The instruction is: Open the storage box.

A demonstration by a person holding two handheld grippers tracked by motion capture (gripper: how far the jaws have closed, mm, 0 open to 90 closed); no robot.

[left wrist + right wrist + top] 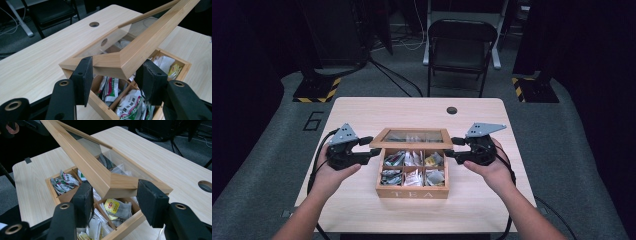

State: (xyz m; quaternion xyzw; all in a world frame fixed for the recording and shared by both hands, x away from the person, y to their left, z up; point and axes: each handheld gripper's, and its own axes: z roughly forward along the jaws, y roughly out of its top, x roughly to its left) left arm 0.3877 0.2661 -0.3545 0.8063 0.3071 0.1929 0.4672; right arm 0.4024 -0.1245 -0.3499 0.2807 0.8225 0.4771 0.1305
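A wooden tea box (412,192), marked TEA on its front, sat mid-table. Its glass-paned lid (414,136) stood raised at an angle. Six compartments held tea bags (412,169).

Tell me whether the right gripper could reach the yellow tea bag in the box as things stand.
Probably not yet: the right gripper straddles a corner of the raised glass lid, and the yellow tea bag lies just below that lid corner.

We note: table (362,115) pale wood grain. Tea box (412,192) light bamboo tone, pale "TEA" lettering. Lid (140,47) same wood, clear pane. Sachets (65,183) white, green, red; one (112,206) yellow. Grippers (371,146) (452,147) black, grey plates. Chair (460,45) black. Floor markers (317,92) yellow-black striped.
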